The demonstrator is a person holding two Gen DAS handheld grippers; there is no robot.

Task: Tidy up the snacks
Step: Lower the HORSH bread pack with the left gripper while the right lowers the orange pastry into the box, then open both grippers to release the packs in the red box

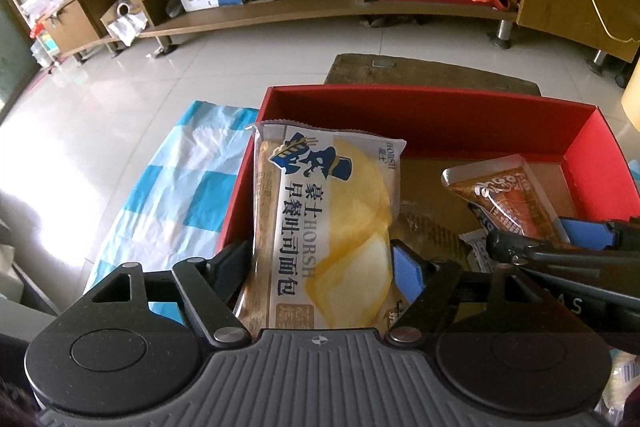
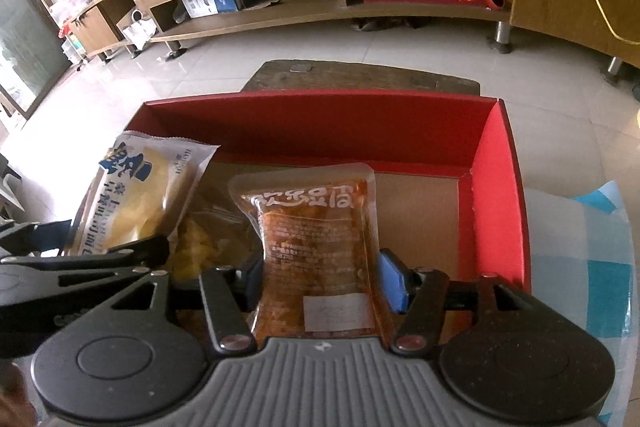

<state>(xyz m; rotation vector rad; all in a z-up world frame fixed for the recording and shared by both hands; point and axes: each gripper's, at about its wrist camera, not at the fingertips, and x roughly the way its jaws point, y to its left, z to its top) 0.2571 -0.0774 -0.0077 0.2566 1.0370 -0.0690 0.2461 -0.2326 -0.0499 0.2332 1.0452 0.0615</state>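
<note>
Evidently we hold light, crushable packs: left gripper (image 1: 324,259) clamps bread (image 1: 324,211), right gripper (image 2: 320,279) clamps pouch (image 2: 316,247) mid-body

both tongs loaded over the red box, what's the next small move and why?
Probably lower and open the right tongs: their orange snack pouch already hangs over bare cardboard floor in the red box. The left tongs hold the bread packet by the box's left wall, beside snacks already inside, so it can follow.
</note>
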